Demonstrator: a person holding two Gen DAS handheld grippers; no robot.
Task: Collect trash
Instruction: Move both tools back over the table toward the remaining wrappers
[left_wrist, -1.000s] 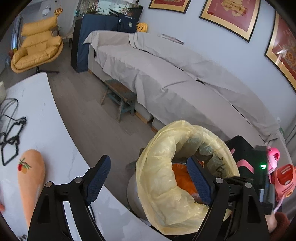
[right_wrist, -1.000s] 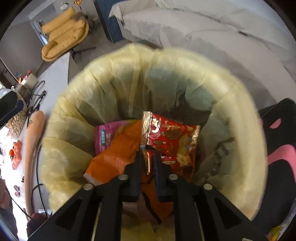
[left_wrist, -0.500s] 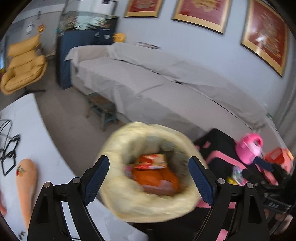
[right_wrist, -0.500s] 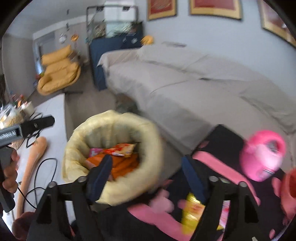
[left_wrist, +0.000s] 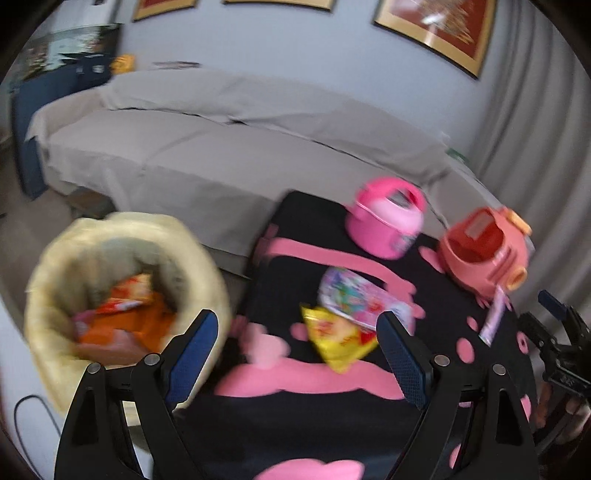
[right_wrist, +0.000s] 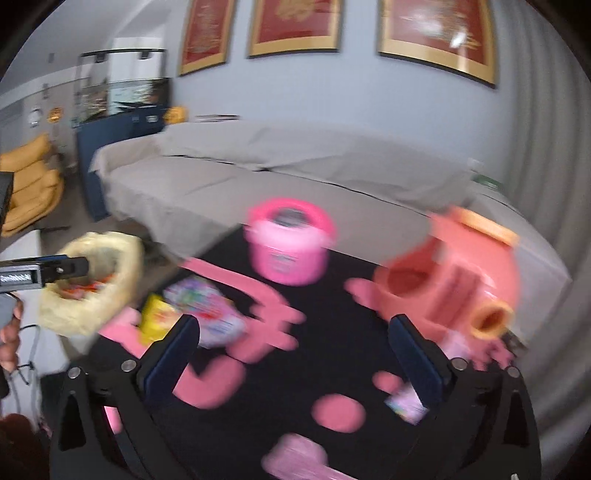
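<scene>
The bin with a yellow liner (left_wrist: 55, 266) stands left of a black-and-pink mat (left_wrist: 295, 406) and holds red and orange wrappers (left_wrist: 125, 295). On the mat lie a yellow snack bag (left_wrist: 338, 339), a colourful packet (left_wrist: 354, 295) and a small pink wrapper (left_wrist: 493, 317). My left gripper (left_wrist: 297, 325) hangs open above the mat, the yellow bag showing between its fingers from above. My right gripper (right_wrist: 295, 325) hovers over the mat with its jaws opening and nothing between them; the small wrapper (right_wrist: 406, 402) lies by its right finger. The bin (right_wrist: 122, 291) is far left there.
A pink toy pot (left_wrist: 386, 221) and a coral toy (left_wrist: 484, 251) stand at the mat's far side. Behind them runs a sofa under a grey cover (left_wrist: 221, 147). A white table with a cable (left_wrist: 26, 410) is at the lower left. Both views are motion-blurred.
The right gripper let go of the red snack bag in the bin, opened wide and swung right over the mat. The left gripper also swung right, from the bin toward the mat.
</scene>
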